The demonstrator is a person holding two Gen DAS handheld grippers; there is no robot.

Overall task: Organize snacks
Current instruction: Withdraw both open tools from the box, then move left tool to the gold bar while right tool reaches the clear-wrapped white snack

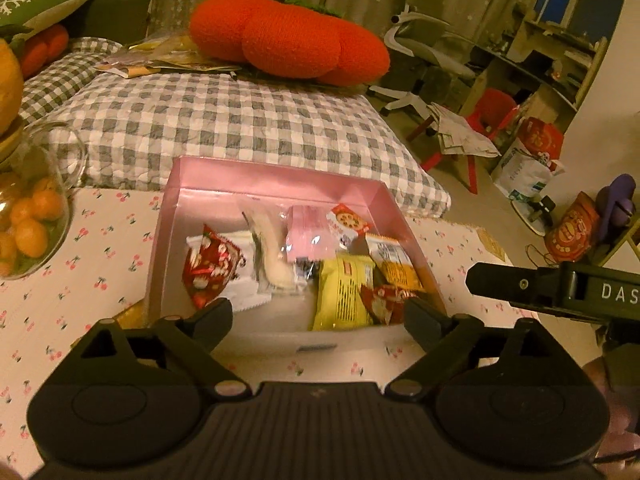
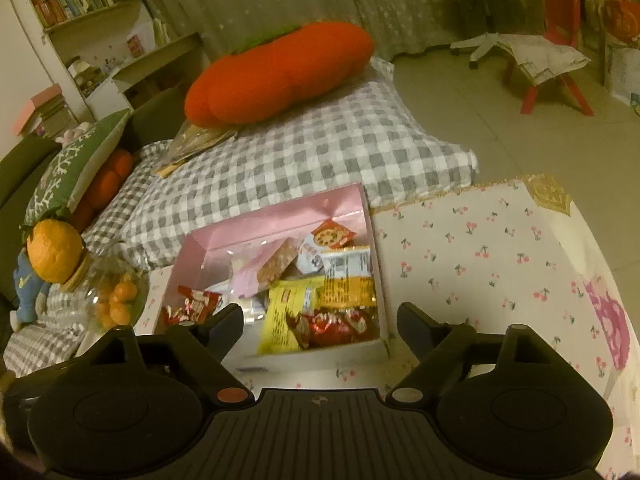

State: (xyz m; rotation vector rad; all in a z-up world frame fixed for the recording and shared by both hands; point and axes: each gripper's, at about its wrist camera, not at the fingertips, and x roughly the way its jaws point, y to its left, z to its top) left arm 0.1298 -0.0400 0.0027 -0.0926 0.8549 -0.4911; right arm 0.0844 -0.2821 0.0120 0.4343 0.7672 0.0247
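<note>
At the far edge of the table (image 2: 480, 248), by the checked cushion (image 1: 240, 120), the pink box (image 1: 276, 178) is holding the snacks (image 1: 344, 294), loosely heaped. You're hovering both the left gripper (image 1: 318, 314) and right gripper (image 2: 320, 320) wide and empty. Crinkly foil packets are looking slippery; a shallow pinch is risking dragging neighbours over the thin card wall. The round glass jar (image 1: 36, 200) is sitting near the left edge; a swing could tip it.

orange plush cushion (image 1: 288, 38) on checkered quilt (image 1: 224, 120) | glass jar (image 1: 32, 208) of oranges | red chair (image 2: 556, 40)
</note>
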